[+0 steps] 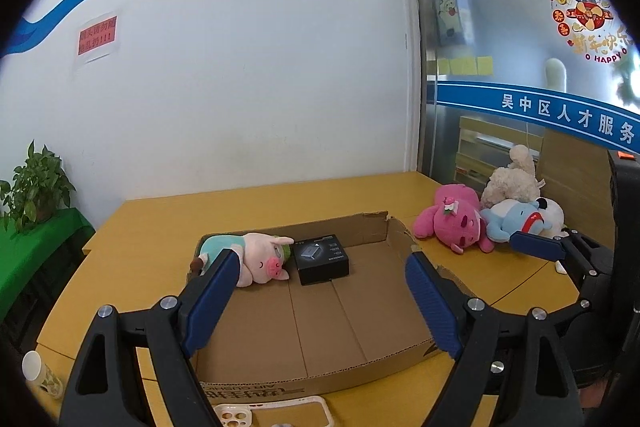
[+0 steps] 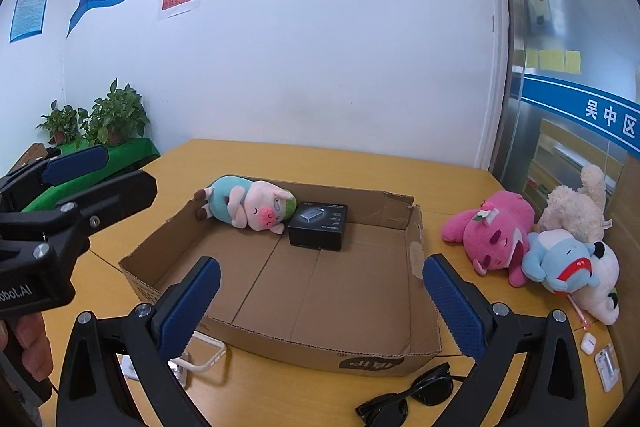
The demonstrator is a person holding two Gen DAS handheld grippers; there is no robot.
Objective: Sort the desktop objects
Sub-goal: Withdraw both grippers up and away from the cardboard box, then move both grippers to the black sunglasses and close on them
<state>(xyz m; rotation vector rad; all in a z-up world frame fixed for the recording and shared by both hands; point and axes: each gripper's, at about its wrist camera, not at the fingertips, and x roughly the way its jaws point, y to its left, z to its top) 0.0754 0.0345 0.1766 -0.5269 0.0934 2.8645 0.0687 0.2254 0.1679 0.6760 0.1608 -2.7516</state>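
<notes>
Left-view foreground: left gripper [image 1: 320, 295] spread wide, nothing between its blue pads; a white phone case [image 1: 272, 411] lies just under it on the bench [image 1: 152, 227].
Left-view box: cardboard box [image 1: 320, 383], low-walled and open-topped, most of its floor bare.
Left-view contents: pig plush [image 1: 256, 259] and black box [image 1: 320, 258] touching at the far left.
Left-view surroundings: paper cup [image 1: 38, 373] near the left bench edge.
Right-view foreground: right gripper [image 2: 320, 307] spread, empty; sunglasses [image 2: 408, 393] before the box wall.
Right-view right side: pink plush [image 2: 492, 233], blue plush [image 2: 560, 259] and cream plush [image 2: 576, 203] piled outside the box; earbud case [image 2: 587, 342] near the edge.
Right-view left side: left gripper raised beside the box.
</notes>
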